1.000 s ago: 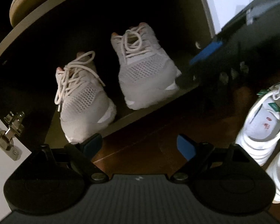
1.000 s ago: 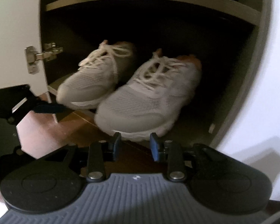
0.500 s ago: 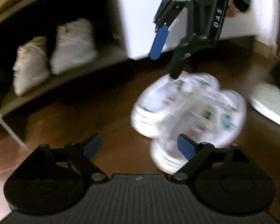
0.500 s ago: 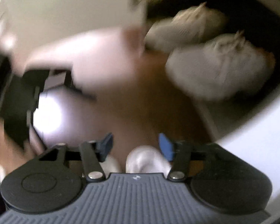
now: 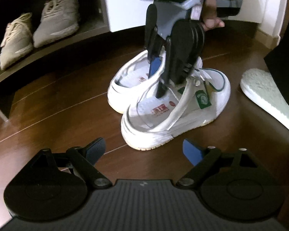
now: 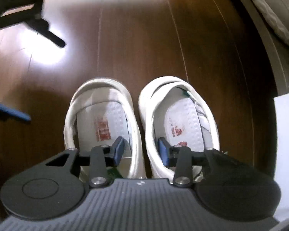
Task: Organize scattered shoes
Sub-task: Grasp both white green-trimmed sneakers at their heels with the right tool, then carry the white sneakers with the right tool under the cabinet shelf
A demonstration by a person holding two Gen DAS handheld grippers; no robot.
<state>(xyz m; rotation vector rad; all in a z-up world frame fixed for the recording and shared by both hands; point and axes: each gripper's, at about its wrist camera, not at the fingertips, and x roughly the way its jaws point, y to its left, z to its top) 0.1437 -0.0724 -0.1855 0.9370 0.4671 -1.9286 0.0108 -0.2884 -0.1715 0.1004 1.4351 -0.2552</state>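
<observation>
Right claw (image 6: 141, 151) pinches white sneakers' (image 6: 140, 119) inner walls, tips hidden.

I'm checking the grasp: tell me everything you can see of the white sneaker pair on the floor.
The white sneakers stand upright side by side, touching, on the dark wood floor. They have smooth leather-like uppers, pale soles, white insoles with red print and a green tongue label. The right gripper, pointing down, has just closed, one finger inside each shoe, pinching their inner walls.

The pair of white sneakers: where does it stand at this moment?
In the left wrist view the white sneakers stand side by side on the wooden floor, right of the shelf's grey sneakers.
</observation>
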